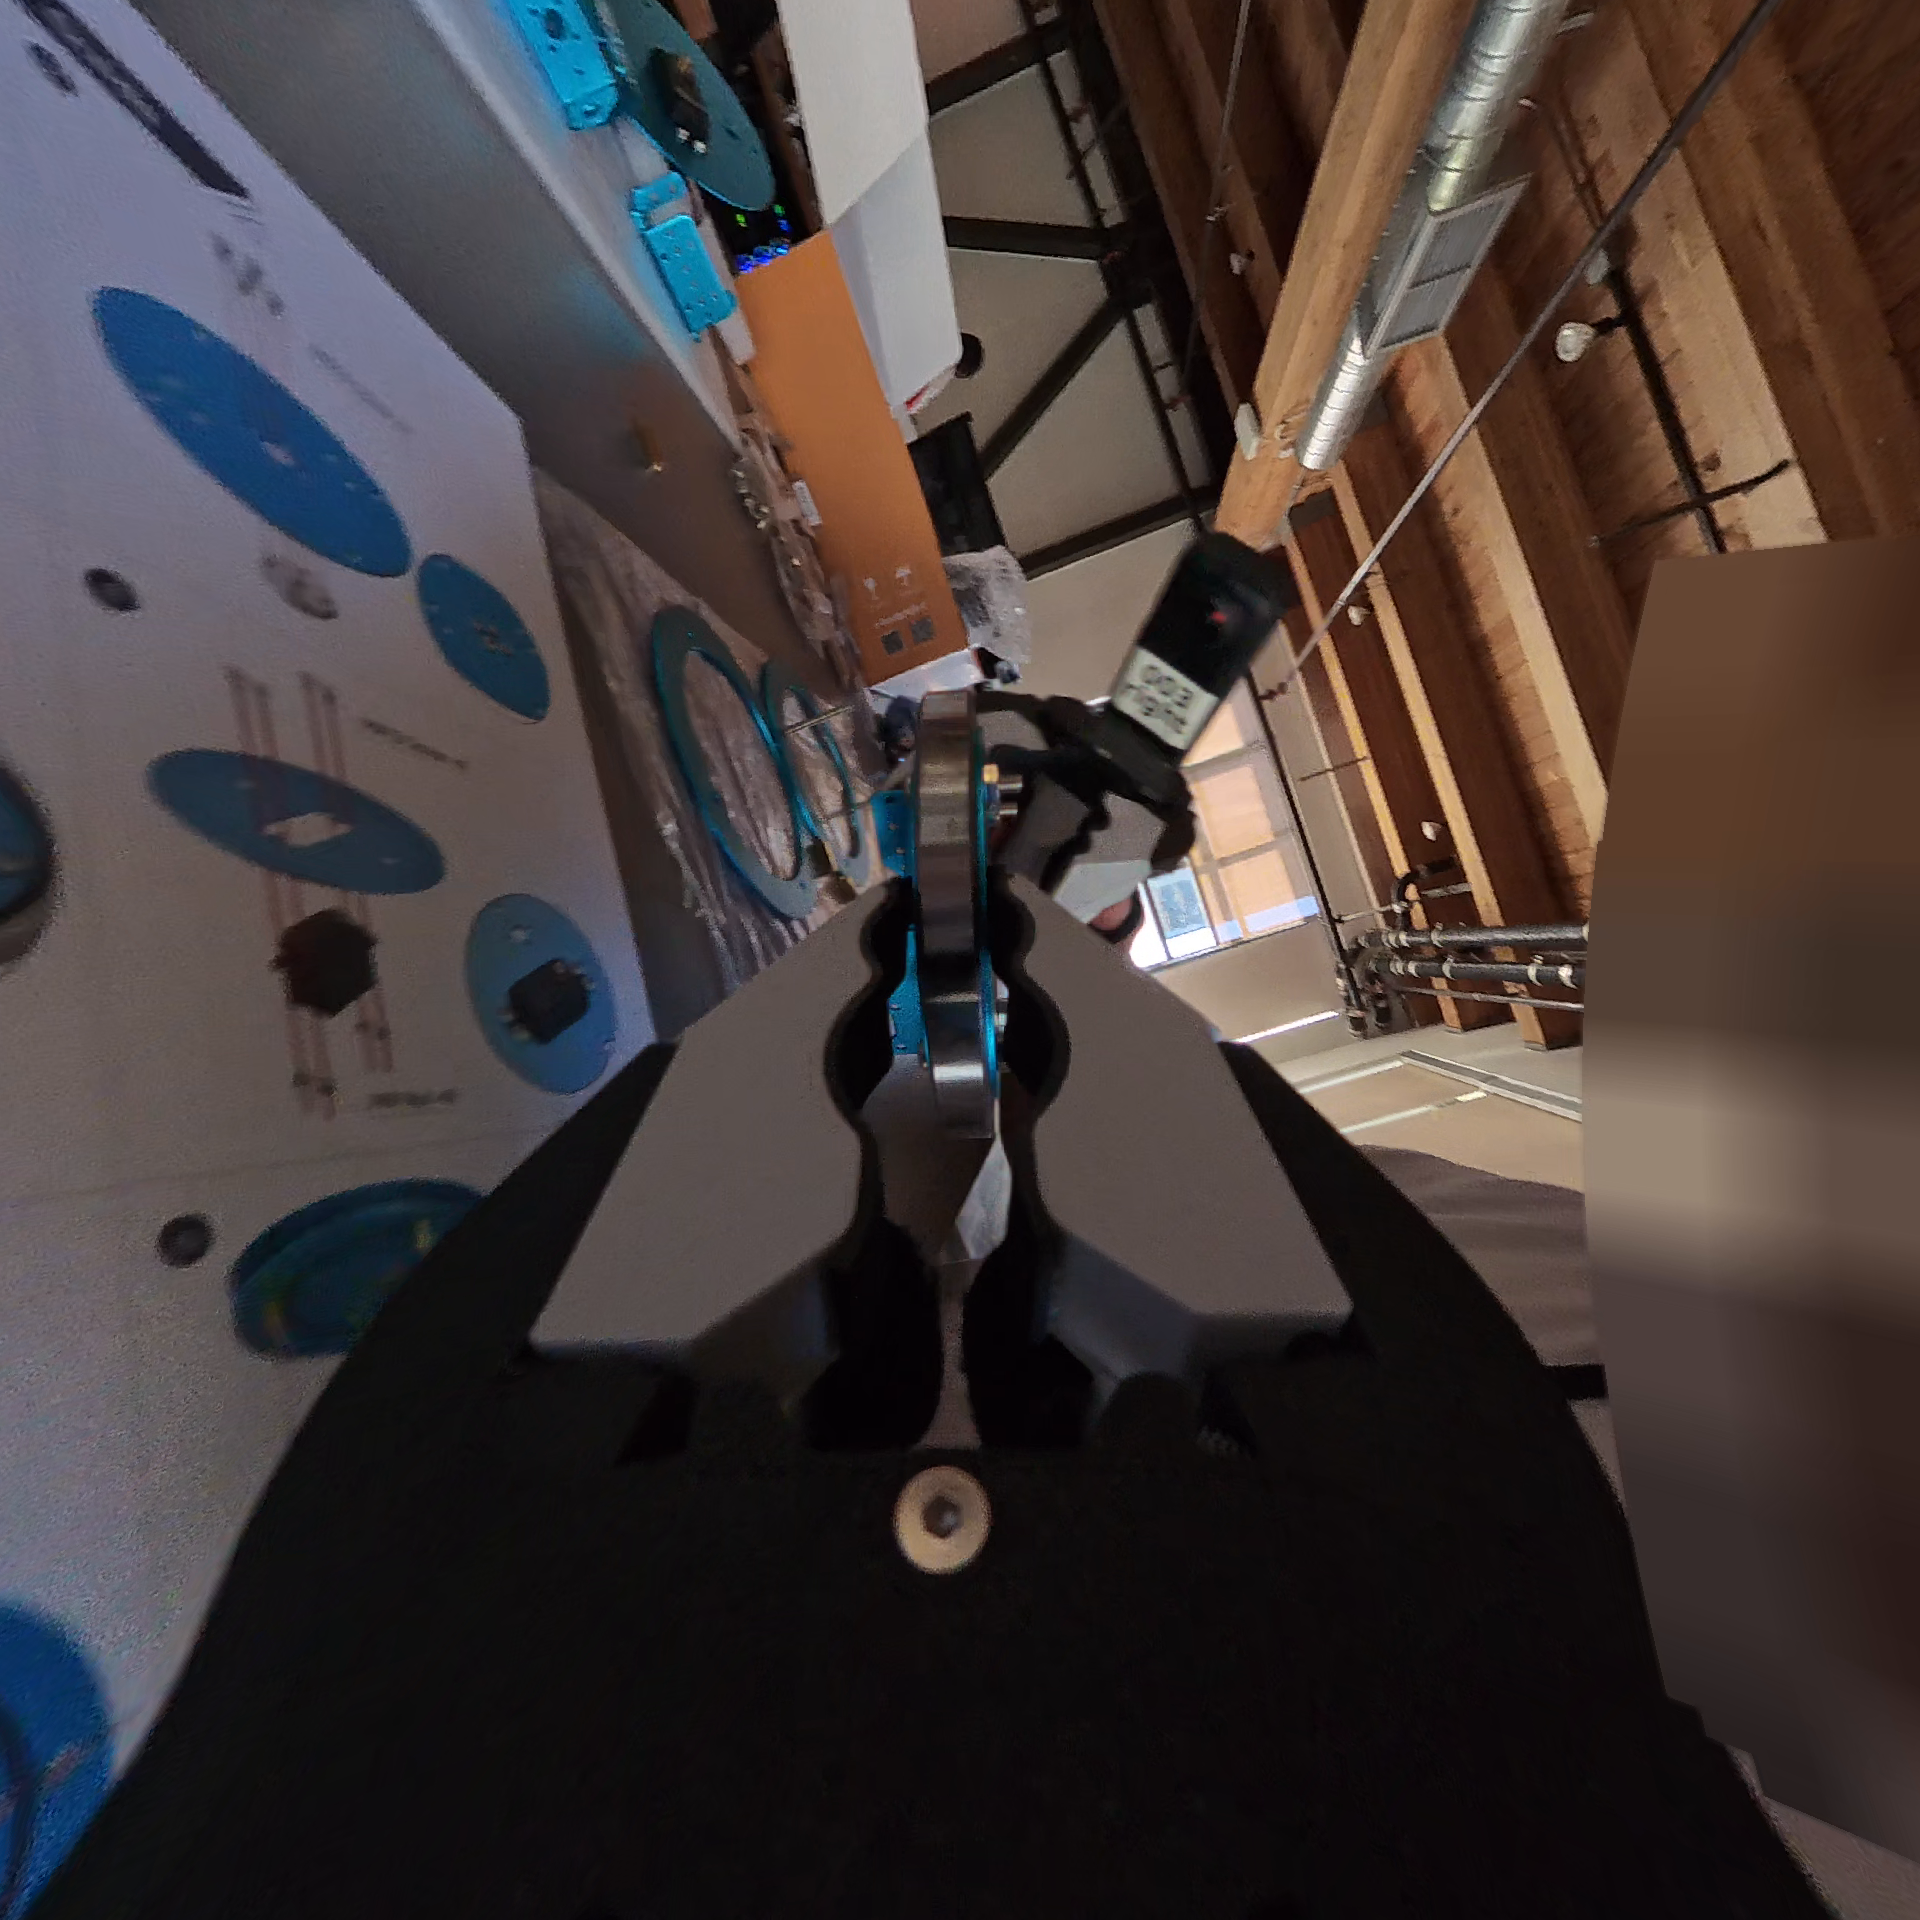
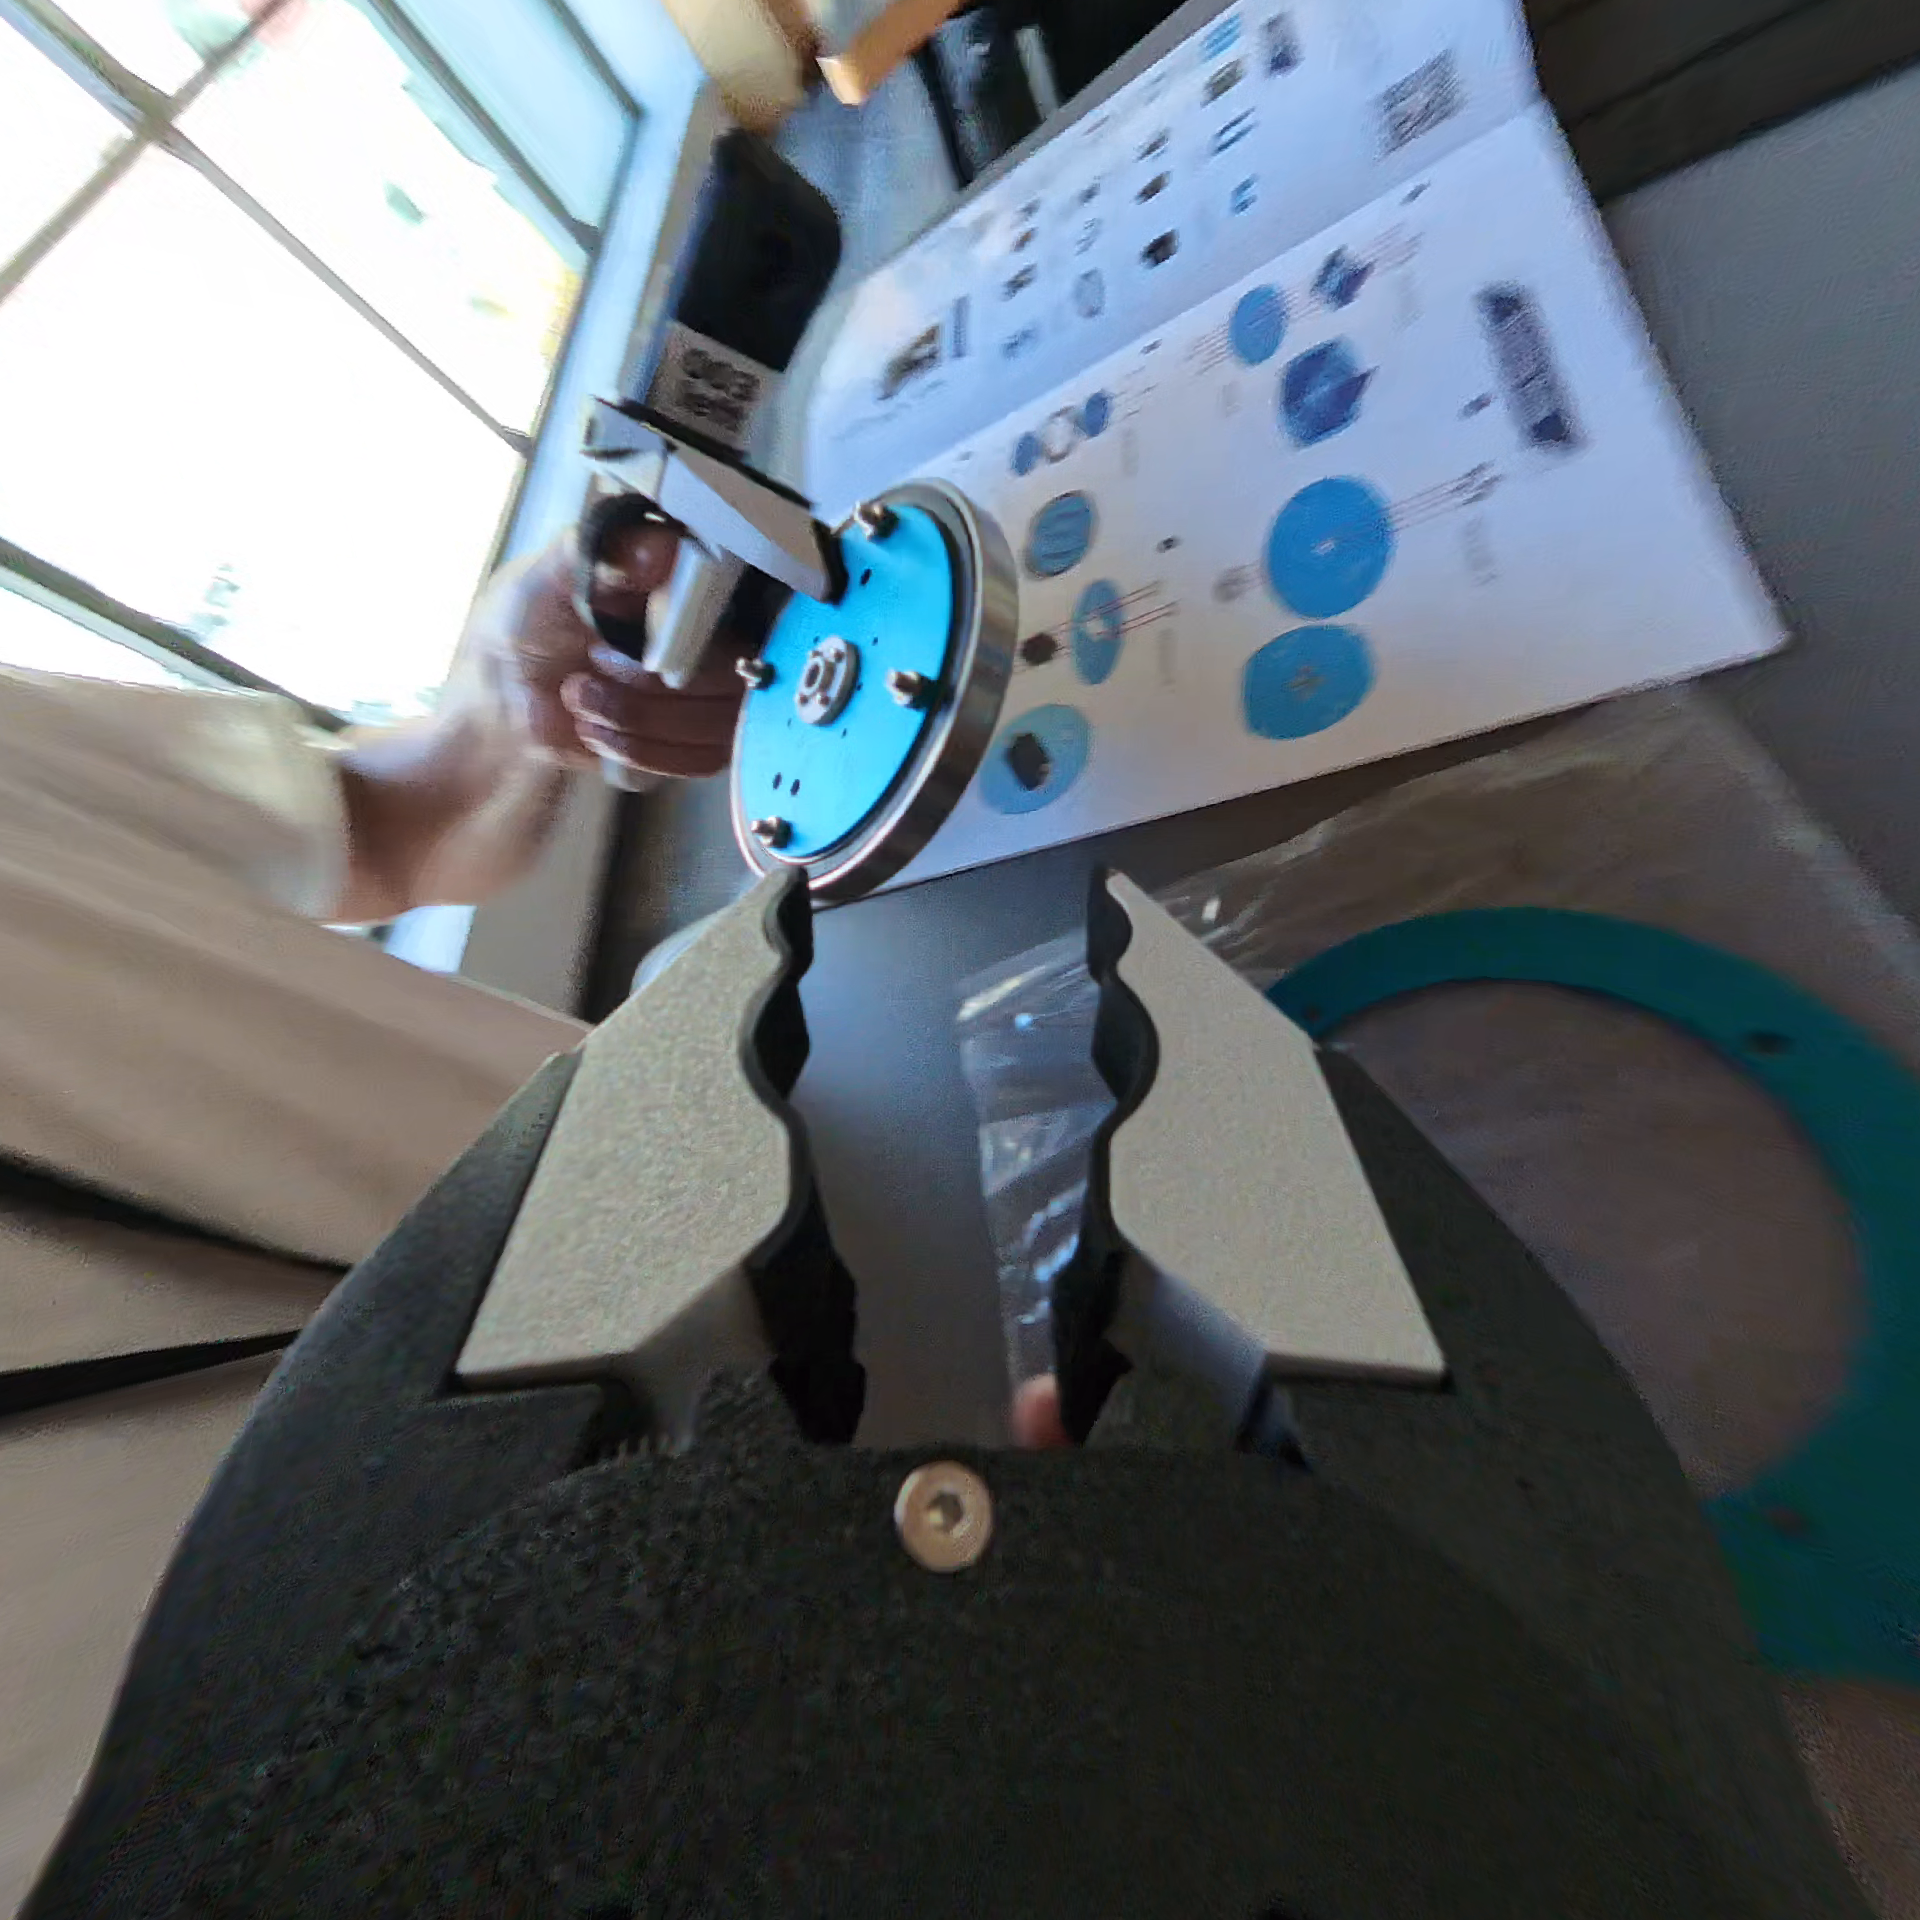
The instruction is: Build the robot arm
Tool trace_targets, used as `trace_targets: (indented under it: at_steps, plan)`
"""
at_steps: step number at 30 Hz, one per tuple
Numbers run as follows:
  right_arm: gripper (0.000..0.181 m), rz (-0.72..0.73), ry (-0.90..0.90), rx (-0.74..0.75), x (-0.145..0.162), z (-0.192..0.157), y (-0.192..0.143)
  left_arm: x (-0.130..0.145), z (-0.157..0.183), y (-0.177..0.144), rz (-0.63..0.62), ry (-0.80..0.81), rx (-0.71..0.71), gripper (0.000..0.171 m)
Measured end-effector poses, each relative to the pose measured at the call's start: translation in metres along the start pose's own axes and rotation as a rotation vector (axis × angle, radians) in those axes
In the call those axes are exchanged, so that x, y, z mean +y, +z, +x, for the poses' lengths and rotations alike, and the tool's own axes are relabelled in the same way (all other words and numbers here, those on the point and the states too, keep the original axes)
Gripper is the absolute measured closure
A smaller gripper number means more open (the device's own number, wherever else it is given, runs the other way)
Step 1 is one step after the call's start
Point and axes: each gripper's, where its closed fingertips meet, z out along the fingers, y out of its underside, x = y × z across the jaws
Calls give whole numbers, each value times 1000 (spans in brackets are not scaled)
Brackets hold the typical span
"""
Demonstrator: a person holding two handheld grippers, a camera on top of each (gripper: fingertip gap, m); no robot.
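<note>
My left gripper point(image 1: 951, 894) is shut on a round disc assembly point(image 1: 948, 790), a blue plate inside a steel ring, seen edge-on and held in the air. In the right wrist view the same disc point(image 2: 862, 686) faces me, with a small hub and several screws, and the left gripper point(image 2: 821, 577) pinches its upper edge. My right gripper point(image 2: 951, 894) is open and empty, its left fingertip just under the disc's lower rim. It also shows in the left wrist view point(image 1: 1039, 831), close beside the disc.
A white instruction sheet point(image 2: 1351, 416) printed with blue discs lies on the grey table point(image 2: 1766, 343). Teal flat rings point(image 2: 1818, 1143) lie on clear plastic wrap point(image 2: 1029, 1091), also seen in the left wrist view point(image 1: 727, 769). A person's hand point(image 2: 582, 686) holds the left gripper. Blue brackets point(image 1: 675, 260) and an orange box point(image 1: 831, 436) lie farther off. Spacing between my two grippers at the tips: around 8 cm.
</note>
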Motion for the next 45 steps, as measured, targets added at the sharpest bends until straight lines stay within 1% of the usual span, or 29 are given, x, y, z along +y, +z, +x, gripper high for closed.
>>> trace_targets:
  at_steps: [2,4,5,7,9,11,13,14,16,18,19,20,22,24,25,27,29,30,32,34,40,43,45]
  plan:
    - [129,27,131,-160,-1,-7,0,2,10,13,-37,13,50,158]
    - [140,91,245,-323,-10,-19,-6,5,13,30,-97,50,60,157]
    - [148,93,268,-346,-11,-19,-9,5,14,39,-131,68,59,158]
    - [164,106,242,-269,-11,-6,-20,1,14,55,-195,89,65,158]
    - [164,125,252,-229,-15,2,-37,-6,18,74,-265,104,79,158]
    - [163,132,212,-159,-20,12,-64,-17,24,98,-328,135,77,158]
    - [147,156,158,-53,-30,24,-100,-30,26,125,-365,170,52,158]
    - [141,152,105,16,-31,30,-118,-33,26,139,-389,181,43,158]
    - [123,115,-44,201,-27,45,-149,-33,23,170,-444,169,26,158]
    - [102,96,-194,382,-20,60,-172,-27,15,200,-490,157,-3,158]
    - [92,81,-228,439,-13,65,-178,-20,11,212,-519,160,-19,157]
    - [90,60,-254,462,-5,65,-179,-12,8,224,-552,163,-30,157]
    - [88,67,-332,548,7,70,-180,3,2,242,-610,164,-50,157]
    - [72,6,-398,676,21,83,-182,13,-4,256,-648,157,-71,158]
    - [68,-22,-409,715,27,89,-182,16,-7,261,-666,152,-80,158]
    - [60,-53,-387,739,37,97,-178,21,-13,268,-698,138,-97,157]
    - [57,-80,-373,782,45,108,-176,26,-17,273,-738,122,-99,157]
    - [57,-95,-362,776,50,111,-172,27,-18,274,-761,112,-95,157]
    - [61,-111,-345,780,54,111,-165,30,-16,274,-815,97,-75,157]
    - [73,-122,-347,826,55,112,-165,31,-14,272,-870,88,-58,157]
    - [74,-163,-274,903,62,110,-159,37,-20,266,-1034,72,-13,157]
    - [74,-194,-187,896,68,112,-152,39,-28,263,-1137,82,2,158]
    - [74,-228,-149,903,73,115,-149,41,-33,263,-1194,115,-3,158]
